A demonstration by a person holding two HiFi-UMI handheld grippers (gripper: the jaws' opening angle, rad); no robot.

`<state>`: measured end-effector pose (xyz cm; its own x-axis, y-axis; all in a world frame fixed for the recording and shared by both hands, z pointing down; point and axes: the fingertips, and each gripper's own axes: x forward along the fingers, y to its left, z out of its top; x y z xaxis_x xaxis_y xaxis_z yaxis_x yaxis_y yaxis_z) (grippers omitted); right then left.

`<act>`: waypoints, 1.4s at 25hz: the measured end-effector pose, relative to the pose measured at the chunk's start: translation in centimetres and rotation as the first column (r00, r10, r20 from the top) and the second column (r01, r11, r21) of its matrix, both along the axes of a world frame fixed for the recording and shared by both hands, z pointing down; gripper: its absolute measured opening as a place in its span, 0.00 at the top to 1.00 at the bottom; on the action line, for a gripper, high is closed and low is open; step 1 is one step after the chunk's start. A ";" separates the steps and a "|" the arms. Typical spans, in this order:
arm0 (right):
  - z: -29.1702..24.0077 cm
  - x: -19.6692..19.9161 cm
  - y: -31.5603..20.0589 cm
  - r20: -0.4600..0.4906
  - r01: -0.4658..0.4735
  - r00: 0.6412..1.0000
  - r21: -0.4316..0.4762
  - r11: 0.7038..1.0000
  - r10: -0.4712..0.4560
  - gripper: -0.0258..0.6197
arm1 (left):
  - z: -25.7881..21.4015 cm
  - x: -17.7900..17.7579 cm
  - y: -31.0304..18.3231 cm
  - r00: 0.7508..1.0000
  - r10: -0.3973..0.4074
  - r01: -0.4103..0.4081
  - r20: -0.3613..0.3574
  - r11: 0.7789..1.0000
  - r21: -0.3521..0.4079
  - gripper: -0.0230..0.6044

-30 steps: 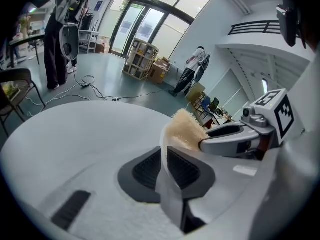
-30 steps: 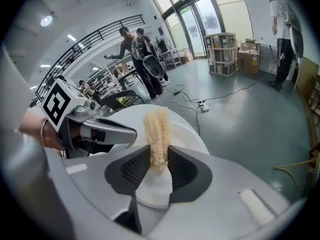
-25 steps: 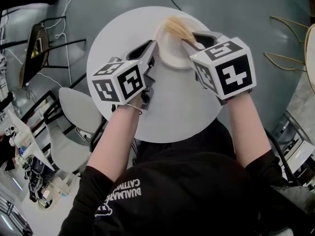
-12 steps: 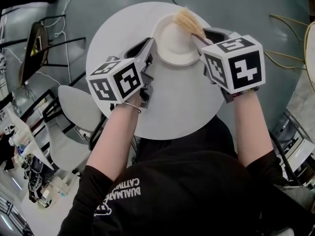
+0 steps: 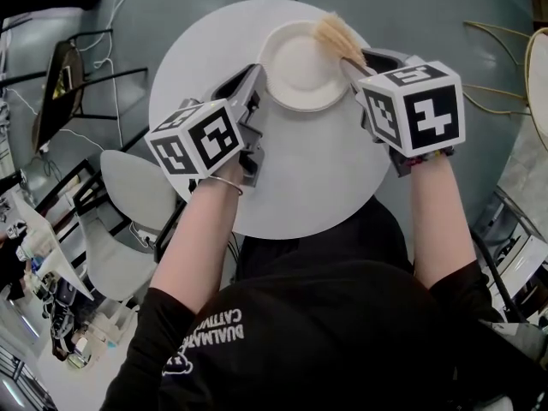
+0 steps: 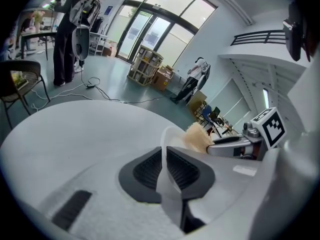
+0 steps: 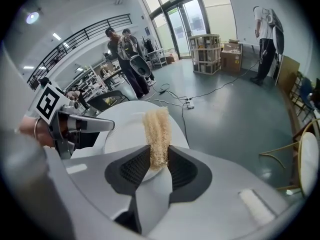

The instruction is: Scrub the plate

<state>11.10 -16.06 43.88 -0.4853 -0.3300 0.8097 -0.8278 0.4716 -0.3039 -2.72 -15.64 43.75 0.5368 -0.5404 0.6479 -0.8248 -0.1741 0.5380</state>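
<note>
A white plate point(image 5: 295, 68) lies on the far part of a round white table point(image 5: 300, 187). My left gripper point(image 5: 257, 82) is shut on the plate's left rim, and in the left gripper view the thin rim point(image 6: 163, 146) stands pinched between the dark pads. My right gripper point(image 5: 353, 58) is shut on a tan loofah scrubber point(image 5: 336, 31), whose bushy end rests at the plate's far right rim. In the right gripper view the loofah point(image 7: 157, 131) sticks up from between the pads over the plate point(image 7: 125, 131). The left gripper point(image 7: 75, 126) shows across the plate there.
Grey and dark chairs point(image 5: 128, 191) stand left of the table, and a gold wire chair point(image 5: 505, 67) is at the right. Cables point(image 7: 190, 101) trail on the floor beyond the table. People point(image 6: 70, 34) and a shelf cart point(image 7: 206, 51) are farther off.
The right gripper has drawn the loofah from the plate's far middle rightward to its right rim. The left gripper has kept its grip on the left rim.
</note>
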 end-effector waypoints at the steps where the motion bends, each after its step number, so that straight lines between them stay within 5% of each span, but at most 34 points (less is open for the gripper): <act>1: 0.0 0.3 0.4 -0.004 -0.004 1.000 -0.001 1.000 0.004 0.78 | -0.1 0.1 0.3 1.000 -0.001 0.001 -0.003 1.000 0.002 0.91; 10: -0.1 1.1 2.4 -0.040 -0.034 0.999 -0.018 0.999 0.034 0.78 | -1.1 -0.6 1.2 1.000 0.000 0.000 0.010 1.000 0.020 0.92; 17: -4.0 -4.9 4.3 0.168 0.051 0.984 0.046 0.998 -0.058 0.78 | -1.4 -0.9 2.5 1.000 -0.004 0.004 0.023 1.000 0.024 0.92; 23: -2.7 -7.9 6.6 0.094 0.194 0.977 0.007 0.981 -0.193 0.78 | -1.1 -0.5 3.3 1.000 0.004 -0.004 0.027 1.000 0.023 0.92; 35: -0.8 -7.1 6.8 0.060 0.138 0.989 -0.049 0.989 -0.135 0.78 | -0.9 -1.5 4.9 1.000 -0.013 0.012 0.012 1.000 0.010 0.93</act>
<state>4.05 -9.25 43.10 -0.5680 -0.2148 0.7945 -0.7376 0.5611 -0.3756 -4.27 -10.70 42.90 0.5223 -0.5537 0.6485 -0.8331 -0.1691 0.5266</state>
